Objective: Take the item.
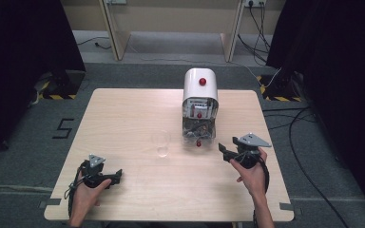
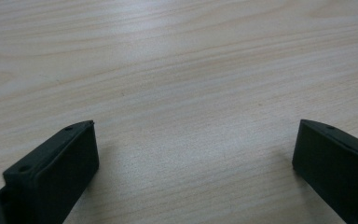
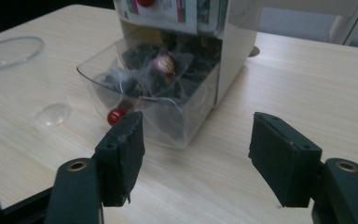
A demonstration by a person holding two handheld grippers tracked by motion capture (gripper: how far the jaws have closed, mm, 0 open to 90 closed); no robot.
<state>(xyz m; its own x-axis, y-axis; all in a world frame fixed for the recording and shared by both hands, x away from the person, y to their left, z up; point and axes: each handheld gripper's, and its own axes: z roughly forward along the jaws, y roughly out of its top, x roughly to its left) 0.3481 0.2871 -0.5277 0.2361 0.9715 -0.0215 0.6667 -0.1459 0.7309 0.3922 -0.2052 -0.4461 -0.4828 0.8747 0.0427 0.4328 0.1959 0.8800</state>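
Right gripper (image 1: 224,151) hovers, jaws apart, just short of the dispenser (image 1: 200,105) at mid-table.

Dispenser: white top, red knob, clear tray (image 3: 156,109) of wrapped packets at its foot; it stands upright near the table's (image 1: 123,114) far edge w/ tray mouth facing the person, just ahead-left of the right gripper, nothing between the jaws. Label on its front too blurred to read. Clear cup (image 1: 161,144) stands beside the tray. Left gripper (image 1: 119,175), jaws spread wide, empty, rests at near-left, well apart from both.

Left gripper (image 2: 193,172): two black jaws, standing wide apart, nothing between them. Beneath: pale wood-grain bench (image 2: 182,70), bare surface, faint shadow beside the jaw at the view's left.
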